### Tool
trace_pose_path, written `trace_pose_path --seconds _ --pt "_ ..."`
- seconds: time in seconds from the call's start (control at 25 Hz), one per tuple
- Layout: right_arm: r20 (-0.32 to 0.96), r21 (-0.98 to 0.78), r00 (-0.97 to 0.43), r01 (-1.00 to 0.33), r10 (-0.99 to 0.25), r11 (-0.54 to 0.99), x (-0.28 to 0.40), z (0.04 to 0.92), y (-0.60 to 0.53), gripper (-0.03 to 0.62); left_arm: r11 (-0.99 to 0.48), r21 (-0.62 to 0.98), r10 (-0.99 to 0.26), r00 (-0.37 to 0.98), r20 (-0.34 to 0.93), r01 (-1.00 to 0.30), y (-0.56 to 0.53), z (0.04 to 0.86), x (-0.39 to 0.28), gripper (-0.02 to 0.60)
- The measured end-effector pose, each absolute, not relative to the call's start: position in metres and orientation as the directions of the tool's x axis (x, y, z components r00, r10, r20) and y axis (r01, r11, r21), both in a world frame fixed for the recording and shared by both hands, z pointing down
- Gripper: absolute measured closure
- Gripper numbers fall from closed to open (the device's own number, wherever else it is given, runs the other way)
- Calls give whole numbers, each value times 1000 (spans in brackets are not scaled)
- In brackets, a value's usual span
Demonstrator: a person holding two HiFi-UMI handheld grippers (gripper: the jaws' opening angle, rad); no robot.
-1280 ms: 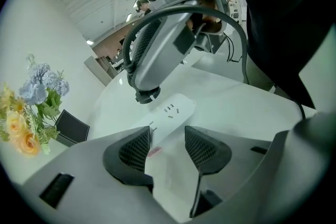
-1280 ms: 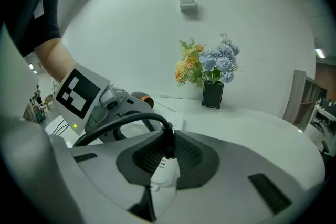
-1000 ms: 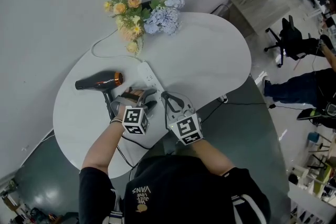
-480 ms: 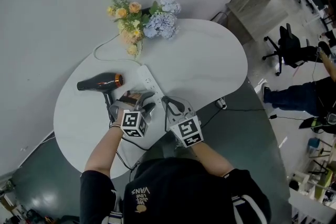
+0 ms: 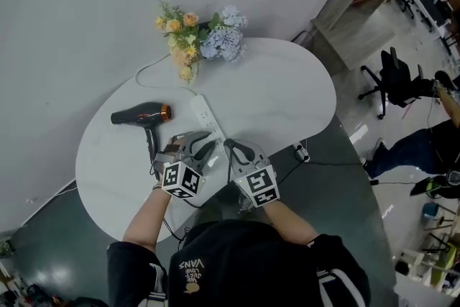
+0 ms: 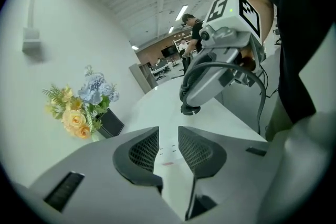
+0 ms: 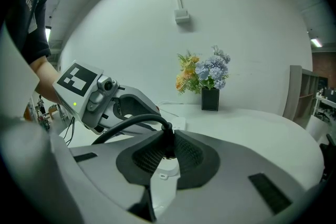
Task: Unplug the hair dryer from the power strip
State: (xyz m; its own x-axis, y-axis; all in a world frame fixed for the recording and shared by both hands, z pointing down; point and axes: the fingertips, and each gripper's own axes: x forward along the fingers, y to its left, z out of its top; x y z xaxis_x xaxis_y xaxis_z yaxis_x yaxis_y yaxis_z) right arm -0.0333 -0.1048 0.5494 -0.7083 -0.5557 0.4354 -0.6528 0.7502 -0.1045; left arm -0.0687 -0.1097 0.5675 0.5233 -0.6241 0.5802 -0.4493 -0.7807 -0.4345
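Our right hand-held gripper [image 7: 167, 152] is clamped on the black cord [image 7: 131, 126] at its plug end, just above the white power strip [image 5: 204, 112]. We cannot tell whether the prongs are out. The hair dryer [image 5: 140, 114] lies on the counter [image 5: 280, 90] beside the strip. Our left hand-held gripper [image 6: 168, 147] is closing its jaws on nothing. With the strip unbraced, a pull may drag it along or strain the cord. A black vase [image 7: 210, 98] holds yellow and blue flowers [image 7: 205, 72].
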Motion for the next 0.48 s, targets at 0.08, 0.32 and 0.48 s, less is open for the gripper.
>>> trace_pose_path --seconds 0.08,0.32,0.48 --pt "429 -103 -712 -650 -556 753 -30 546 -101 523 -757 -432 -651 514 558 -490 -105 559 -70 470" --pt "411 -84 -723 -637 -555 767 -21 539 -91 523 -671 -405 -735 483 476 -621 -93 531 -73 528" --pt "413 -82 -730 -626 -545 776 -14 535 -81 523 -609 -370 -784 462 415 -702 -81 510 -72 543"
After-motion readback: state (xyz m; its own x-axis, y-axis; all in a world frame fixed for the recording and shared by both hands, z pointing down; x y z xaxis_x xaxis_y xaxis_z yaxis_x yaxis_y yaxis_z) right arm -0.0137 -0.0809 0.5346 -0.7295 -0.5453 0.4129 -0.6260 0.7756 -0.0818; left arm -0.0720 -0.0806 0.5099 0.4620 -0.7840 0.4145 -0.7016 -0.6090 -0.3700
